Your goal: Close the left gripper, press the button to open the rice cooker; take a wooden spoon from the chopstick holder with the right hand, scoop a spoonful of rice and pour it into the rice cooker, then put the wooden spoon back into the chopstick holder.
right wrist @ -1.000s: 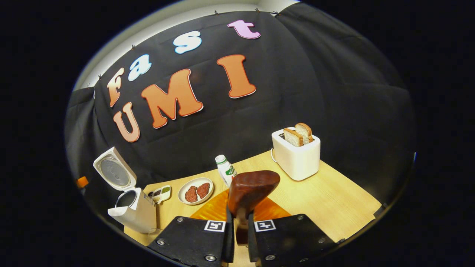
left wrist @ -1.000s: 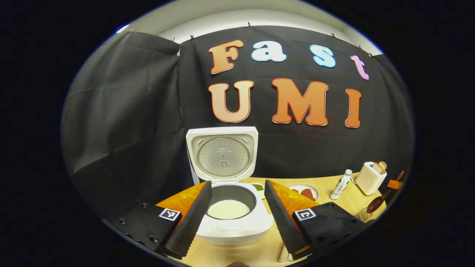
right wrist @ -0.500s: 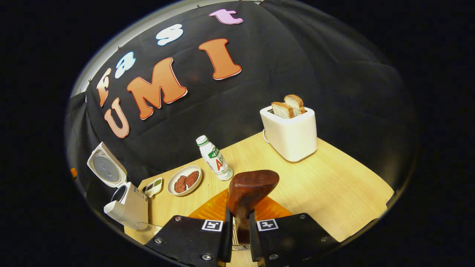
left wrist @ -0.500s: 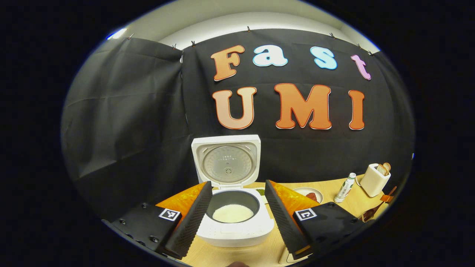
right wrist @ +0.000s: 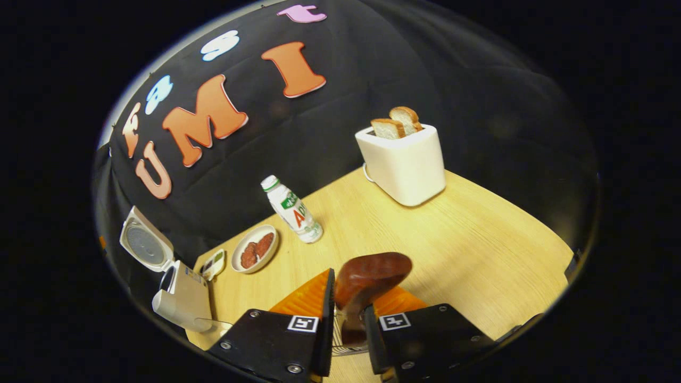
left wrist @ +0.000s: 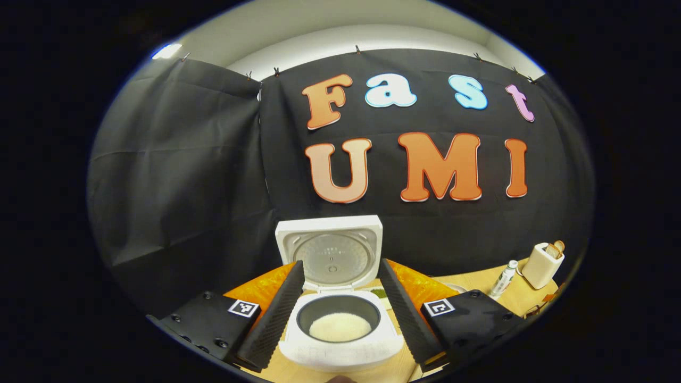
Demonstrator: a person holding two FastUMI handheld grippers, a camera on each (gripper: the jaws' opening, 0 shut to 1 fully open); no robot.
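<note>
Lid open, rice in pot: rice cooker (left wrist: 339, 324) at worktop's (right wrist: 468, 250) left edge | left claw (left wrist: 340, 311) wide, empty | right claw (right wrist: 346, 324) grips wooden spoon (right wrist: 367, 276) over wire chopstick holder (right wrist: 346, 348) | left: release spoon.

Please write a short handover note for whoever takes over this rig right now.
Left claw: open, empty, looking at the rice cooker.
Right claw: shut on the wooden spoon, low over a wire holder beneath it.
Rice cooker: lid up, white rice in the pot.
Done, as it looks: cooker opened, rice in the pot.
Left: lower the spoon into the holder, then release.
</note>
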